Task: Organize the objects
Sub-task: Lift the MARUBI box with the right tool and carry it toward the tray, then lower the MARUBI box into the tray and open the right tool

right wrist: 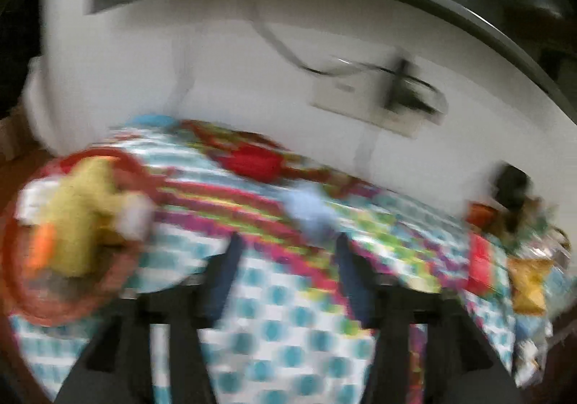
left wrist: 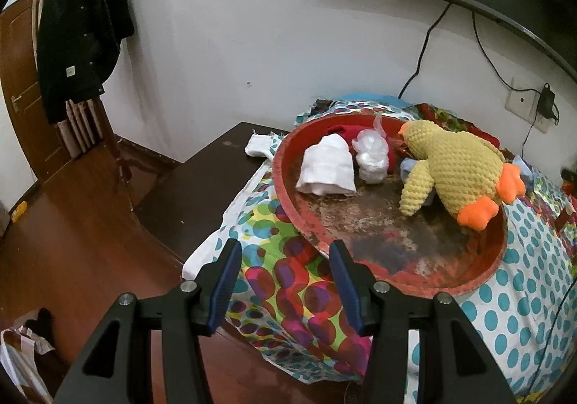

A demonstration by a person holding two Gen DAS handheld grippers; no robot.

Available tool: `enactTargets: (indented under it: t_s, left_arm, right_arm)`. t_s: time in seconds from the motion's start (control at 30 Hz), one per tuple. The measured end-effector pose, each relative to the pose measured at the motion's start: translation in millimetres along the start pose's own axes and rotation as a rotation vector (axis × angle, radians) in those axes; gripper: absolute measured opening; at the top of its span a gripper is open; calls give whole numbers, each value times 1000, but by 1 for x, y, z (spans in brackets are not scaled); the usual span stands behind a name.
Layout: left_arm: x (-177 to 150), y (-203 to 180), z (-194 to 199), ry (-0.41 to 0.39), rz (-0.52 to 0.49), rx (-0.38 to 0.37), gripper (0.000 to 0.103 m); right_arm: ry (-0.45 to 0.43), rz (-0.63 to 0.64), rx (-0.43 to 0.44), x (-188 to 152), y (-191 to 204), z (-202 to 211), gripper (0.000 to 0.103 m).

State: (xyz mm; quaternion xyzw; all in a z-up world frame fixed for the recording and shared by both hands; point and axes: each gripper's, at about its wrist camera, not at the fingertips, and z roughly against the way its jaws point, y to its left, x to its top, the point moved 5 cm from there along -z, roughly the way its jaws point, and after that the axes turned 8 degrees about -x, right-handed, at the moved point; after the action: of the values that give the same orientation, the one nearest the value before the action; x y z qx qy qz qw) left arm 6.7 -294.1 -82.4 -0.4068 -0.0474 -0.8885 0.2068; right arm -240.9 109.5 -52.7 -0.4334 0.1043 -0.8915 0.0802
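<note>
Left claw (left wrist: 285, 252) gapes empty at the red tray's (left wrist: 288, 202) near rim — right claw (right wrist: 286, 249), blurred, apart over bare spotted cloth (right wrist: 281, 332).

A: The view is blurred. The right gripper (right wrist: 286, 260) hangs over the dotted tablecloth (right wrist: 288, 350), jaws apart, nothing between them.

B: And on the left?

A: A yellow plush duck (right wrist: 83, 220) lies in the red tray (right wrist: 21, 292). A pale blue thing (right wrist: 310, 213) lies ahead.

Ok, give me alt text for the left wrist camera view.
A round red tray on a spotted cloth holds a yellow plush duck, a folded white cloth and a crumpled plastic bag. The left gripper hovers open before it.
</note>
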Motion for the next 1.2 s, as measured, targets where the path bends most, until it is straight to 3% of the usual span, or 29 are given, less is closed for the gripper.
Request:
enactTargets:
  t_s: [0.17, 0.3, 0.43, 0.47, 0.5, 0.53, 0.57, 0.93, 1.2]
  left_arm:
    - [-2, -5, -3, 4, -12, 11, 52]
    - [-5, -21, -3, -6, -83, 27, 52]
    - [-8, -35, -4, -5, -136, 14, 52]
    - [-8, -37, -5, -4, -145, 10, 52]
    - [-9, -40, -6, -2, -157, 11, 52]
    - [-10, -41, -7, -1, -166, 18, 52]
    - [-10, -41, -8, -1, -171, 22, 52]
    - [-7, -40, -3, -5, -152, -1, 52]
    - [-4, -32, 0, -6, -117, -8, 52]
  right_arm:
    - [177, -140, -83, -47, -79, -62, 61]
    - [210, -200, -61, -62, -85, -81, 61]
    - [215, -219, -44, -54, -73, -97, 61]
    - [215, -205, -53, -52, -70, -99, 56]
    - [213, -190, -55, -52, -67, -98, 40]
    - [214, -173, -50, -52, -64, -97, 30]
    - [217, -154, -56, -54, -62, -97, 28]
    - [142, -108, 4, -36, -39, -63, 28]
    - [61, -19, 166, -4, 35, -6, 28]
